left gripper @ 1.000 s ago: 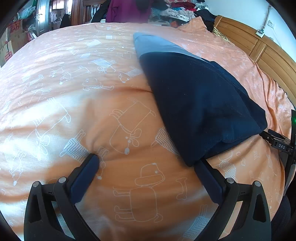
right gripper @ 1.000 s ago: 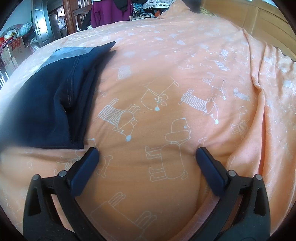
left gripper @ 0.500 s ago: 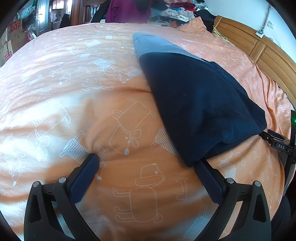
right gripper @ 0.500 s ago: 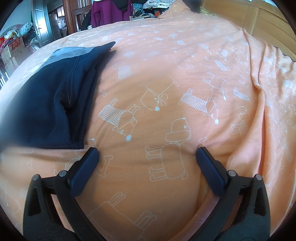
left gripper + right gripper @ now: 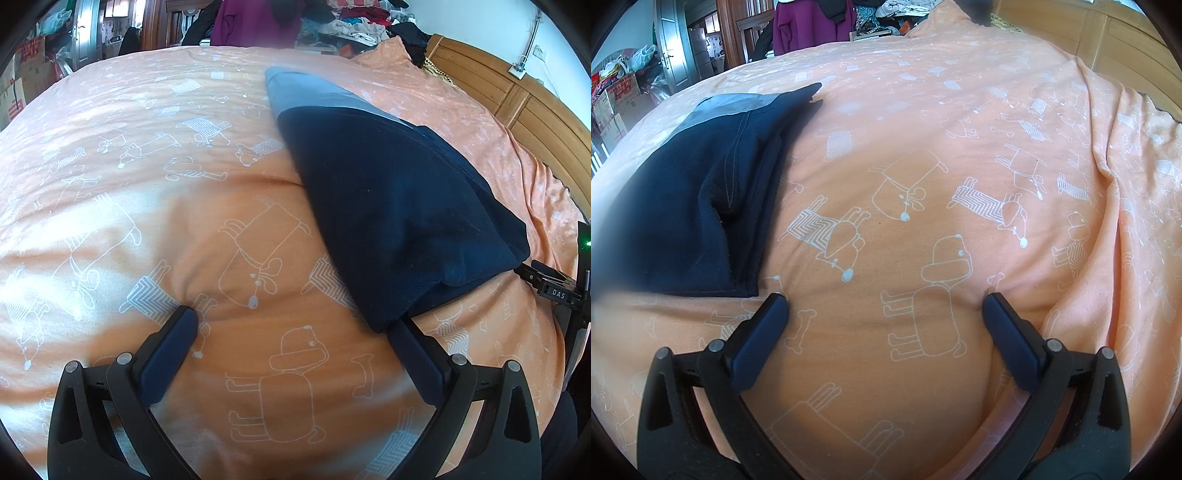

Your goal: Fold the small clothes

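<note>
Left wrist view: left gripper (image 5: 291,325) jaws spread wide, empty, pressed into orange bedsheet (image 5: 147,177); folded navy garment (image 5: 399,214) between both tools, corner touching right finger; right gripper (image 5: 884,306) likewise wide, holding nothing; fold apparently complete; next: either further fold or set aside.
</note>
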Motion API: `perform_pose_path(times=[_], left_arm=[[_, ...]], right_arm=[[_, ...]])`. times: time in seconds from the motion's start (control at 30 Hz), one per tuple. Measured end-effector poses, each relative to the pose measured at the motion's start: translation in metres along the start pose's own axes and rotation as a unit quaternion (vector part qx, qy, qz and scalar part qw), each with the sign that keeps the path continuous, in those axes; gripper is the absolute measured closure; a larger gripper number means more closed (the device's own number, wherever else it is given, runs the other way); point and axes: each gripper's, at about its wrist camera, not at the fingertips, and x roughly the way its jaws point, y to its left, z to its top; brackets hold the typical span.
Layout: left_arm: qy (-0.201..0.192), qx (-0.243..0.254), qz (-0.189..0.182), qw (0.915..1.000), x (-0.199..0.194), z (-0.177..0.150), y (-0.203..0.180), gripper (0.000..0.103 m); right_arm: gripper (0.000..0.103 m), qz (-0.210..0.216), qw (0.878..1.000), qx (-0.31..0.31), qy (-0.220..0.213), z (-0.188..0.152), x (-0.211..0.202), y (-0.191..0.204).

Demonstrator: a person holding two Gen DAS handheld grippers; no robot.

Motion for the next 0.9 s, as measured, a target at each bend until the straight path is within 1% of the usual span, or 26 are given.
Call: perform_pose_path(times=[0.2,0.47,0.57,0.67,0.73,0.83,0.9], left_arm=[[0.000,0.001,0.002,1.0000,0.000,0.000,-0.001,0.000],[0.004,0.006,0.015,0.9999,0.001,0.000,-0.005,0.000],[0.010,0.010,0.025,0.9996,0.002,0.001,-0.009,0.000],[0.027,0.025,0.052,0.9980,0.005,0.003,-0.018,0.000],[0.046,0.033,0.077,0.9954,0.007,0.004,-0.026,0.000],[0.069,0.015,0.108,0.9917,0.011,0.008,-0.034,0.000],[0.073,0.014,0.123,0.9896,0.015,0.009,-0.039,0.000]], right_arm=[[0.000,0.000,1.000,0.000,0.000,0.000,0.000,0.000],[0.000,0.000,1.000,0.000,0.001,0.000,0.000,0.000],[0.000,0.000,1.000,0.000,0.000,-0.001,0.000,0.000],[0.000,-0.001,1.000,0.000,0.001,0.000,0.000,0.000],[0.000,-0.012,1.000,-0.009,0.009,0.002,0.003,0.004],[0.000,-0.015,1.000,-0.011,0.005,0.000,0.002,0.004],[0.000,-0.007,1.000,-0.005,0.003,-0.001,0.001,0.000]])
